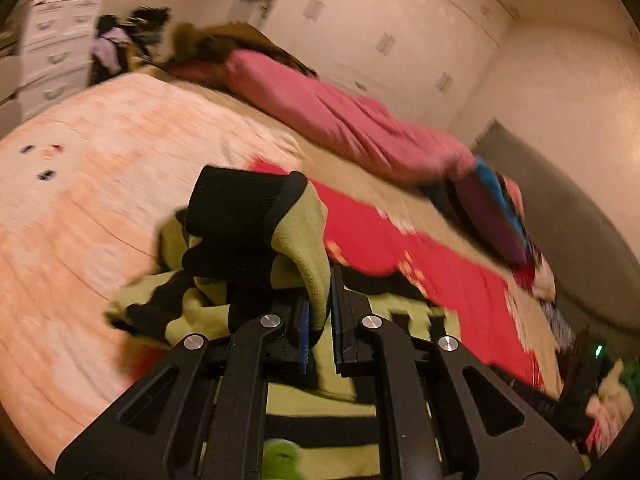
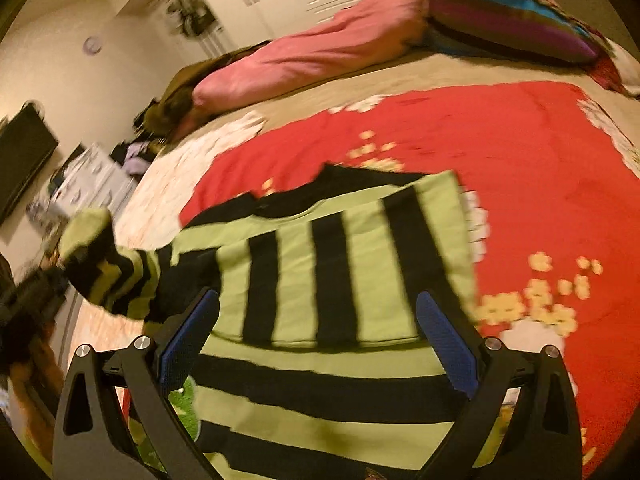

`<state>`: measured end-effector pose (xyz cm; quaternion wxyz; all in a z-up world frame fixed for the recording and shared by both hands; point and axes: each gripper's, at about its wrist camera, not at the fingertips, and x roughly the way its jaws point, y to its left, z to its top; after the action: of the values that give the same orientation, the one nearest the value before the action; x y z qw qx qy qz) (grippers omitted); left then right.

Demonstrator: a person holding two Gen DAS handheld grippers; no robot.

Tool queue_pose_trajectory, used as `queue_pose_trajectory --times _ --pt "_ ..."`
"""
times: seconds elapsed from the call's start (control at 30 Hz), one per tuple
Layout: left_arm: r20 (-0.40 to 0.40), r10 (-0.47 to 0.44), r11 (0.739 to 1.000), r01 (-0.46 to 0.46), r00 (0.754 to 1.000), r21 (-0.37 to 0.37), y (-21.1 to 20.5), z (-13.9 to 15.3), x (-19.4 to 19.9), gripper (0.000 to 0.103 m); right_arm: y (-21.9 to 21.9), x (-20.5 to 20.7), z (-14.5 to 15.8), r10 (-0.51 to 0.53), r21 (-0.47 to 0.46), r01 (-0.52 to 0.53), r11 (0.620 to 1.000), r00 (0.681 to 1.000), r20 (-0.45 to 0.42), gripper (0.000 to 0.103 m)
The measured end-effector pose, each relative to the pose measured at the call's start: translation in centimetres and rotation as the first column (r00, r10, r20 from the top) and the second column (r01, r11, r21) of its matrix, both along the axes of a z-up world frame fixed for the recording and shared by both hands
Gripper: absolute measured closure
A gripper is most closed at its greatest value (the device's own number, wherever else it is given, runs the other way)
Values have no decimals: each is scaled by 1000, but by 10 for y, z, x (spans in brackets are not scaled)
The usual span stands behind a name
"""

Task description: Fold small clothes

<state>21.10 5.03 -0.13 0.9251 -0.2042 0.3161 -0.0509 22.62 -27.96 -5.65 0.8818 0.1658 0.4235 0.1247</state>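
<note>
One sleeve (image 1: 248, 220) is all your left gripper (image 1: 320, 312) has right now: the jaws are pinched tight on the green fabric just behind the black cuff, and the sleeve is lifted off the bed (image 1: 100, 168) with the cuff flopping up and away from the fingers. The rest of the striped top (image 2: 340, 264) lies flat on the red blanket (image 2: 500, 152), right under your right gripper (image 2: 316, 340), whose blue pads (image 2: 444, 336) stand wide with nothing between them, just hovering above the body panel. The thing that matters here: in the right view the sleeve runs out sideways to the left, roughly crosswise to the body's stripes, and your left gripper (image 2: 32, 304) is out at the far end of it. So I reckon the fold goes inward, sleeve carried across toward the middle of the top, and your left hand is the only one placed to do that. Your right is nearer the body, so it looks best used to pin the panel down so it doesn't drag. It's pretty blurry, so I can't tell exactly where the shoulder seam sits.
</note>
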Motion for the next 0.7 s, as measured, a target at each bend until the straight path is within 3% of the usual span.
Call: queue_pose_trajectory --times 0.2,0.37,0.43,0.5,0.53,0.6,0.7 --pt "-148 -83 995 89 985 35 -62 -39 21 100 -47 -4 0 -102 43 103 994 995 -17 4" --pt "-213 -109 986 132 971 97 -102 -66 28 98 -73 -7 -1 -169 70 170 983 985 -29 4" --pt "-235 -123 983 151 964 105 -113 -79 32 90 -78 -9 -1 -176 71 178 981 984 -28 4" --pt "-283 -200 968 234 938 91 -130 -100 36 53 -81 -9 -1 -182 72 184 980 983 -31 4" --pt "-297 -248 955 284 922 84 -138 -108 34 46 -81 -9 -1 -183 74 185 980 983 -31 4" --pt "-288 -294 939 332 911 93 -142 -113 27 40 -82 -9 0 -185 71 187 980 982 -29 4" --pt "-247 -342 932 361 907 36 -132 -103 13 32 -81 -8 0 -182 73 184 980 983 -31 4"
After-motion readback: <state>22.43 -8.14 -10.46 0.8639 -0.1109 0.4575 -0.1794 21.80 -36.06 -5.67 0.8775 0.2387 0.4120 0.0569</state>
